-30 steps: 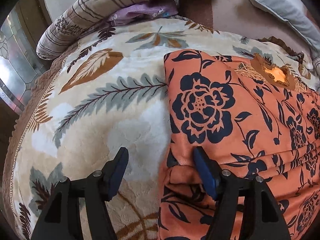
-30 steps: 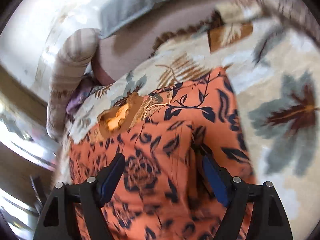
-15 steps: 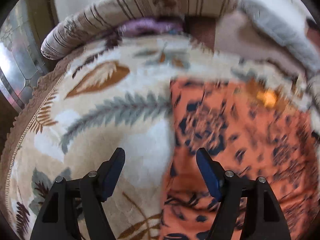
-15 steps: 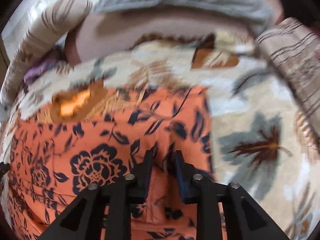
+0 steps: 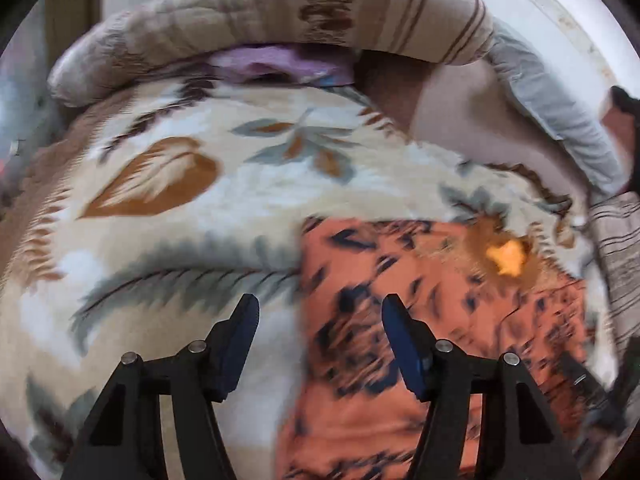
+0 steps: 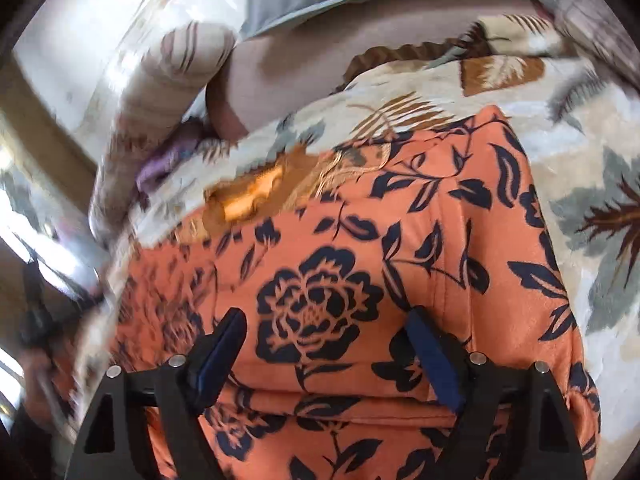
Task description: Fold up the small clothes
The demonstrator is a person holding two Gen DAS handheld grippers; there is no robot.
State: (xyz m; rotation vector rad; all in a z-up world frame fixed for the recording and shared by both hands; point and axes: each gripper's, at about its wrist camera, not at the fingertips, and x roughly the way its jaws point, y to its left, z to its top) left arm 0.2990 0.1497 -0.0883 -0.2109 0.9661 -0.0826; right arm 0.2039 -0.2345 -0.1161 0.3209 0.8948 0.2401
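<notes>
Orange flowered garment (image 6: 360,264) lies flat on bed blanket (image 5: 168,240), released. My right fingers (image 6: 328,344) opening empty above it; left fingers (image 5: 320,332) closing on nothing, so a fresh grasp comes next.

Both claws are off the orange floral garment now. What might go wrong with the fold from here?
1. The left claw, closing, straddles the orange floral garment edge over the leaf-print blanket; it may pinch blanket too.
2. The right claw, opening, hovers over a folded layer, so that layer could spring back.
3. Both views are blurred; aim may slip.
</notes>
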